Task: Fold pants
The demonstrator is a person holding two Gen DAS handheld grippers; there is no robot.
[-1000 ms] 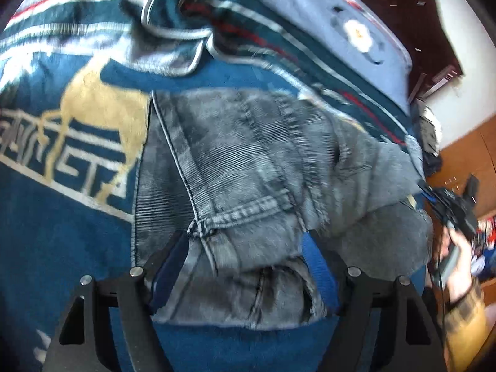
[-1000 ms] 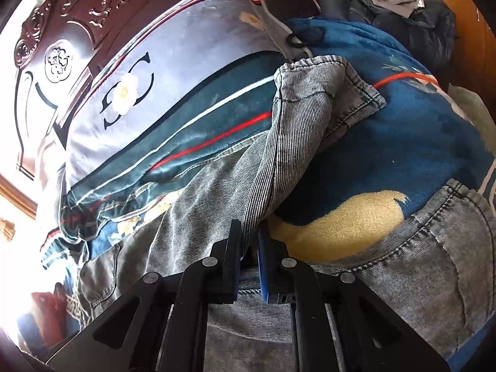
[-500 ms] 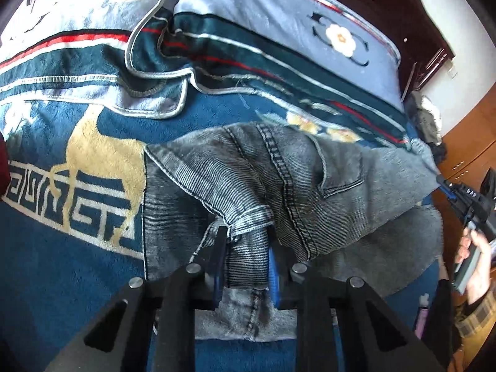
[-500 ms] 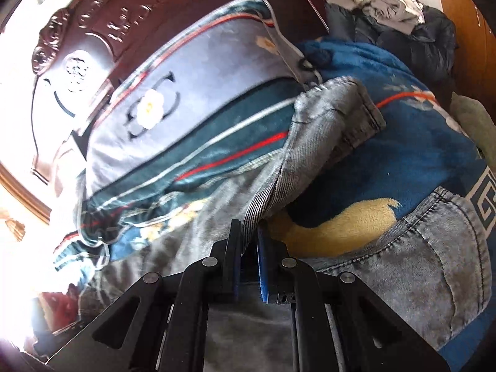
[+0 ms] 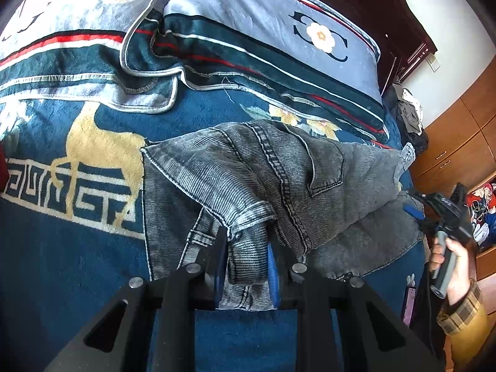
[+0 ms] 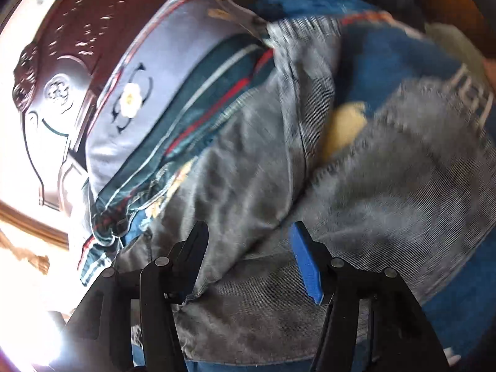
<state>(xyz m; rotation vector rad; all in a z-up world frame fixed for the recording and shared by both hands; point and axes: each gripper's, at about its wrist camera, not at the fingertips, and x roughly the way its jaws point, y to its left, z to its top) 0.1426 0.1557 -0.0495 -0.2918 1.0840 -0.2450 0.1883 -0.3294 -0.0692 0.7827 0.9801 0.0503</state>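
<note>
Jeans (image 5: 248, 183) half-folded on blue blanket (image 5: 62, 263), left clamped, right released.

Left gripper (image 5: 246, 257) at near edge: fingers pressed in on a bunched fold of grey denim, pinching it, fabric hanging down between the pads. Right gripper (image 6: 248, 248) in its own view: fingers spread wide, blue pad (image 6: 305, 263) visible on the right finger, denim lying between and beyond them with no contact I can confirm; that frame is motion-blurred. From left view the right gripper (image 5: 431, 210) sits at the jeans' right end, held in a hand (image 5: 449, 266). Jeans lie across the blanket's middle, one layer doubled over another. Far: striped pillows (image 5: 263, 31) with flower print, then dark wooden headboard (image 6: 62, 46).
</note>
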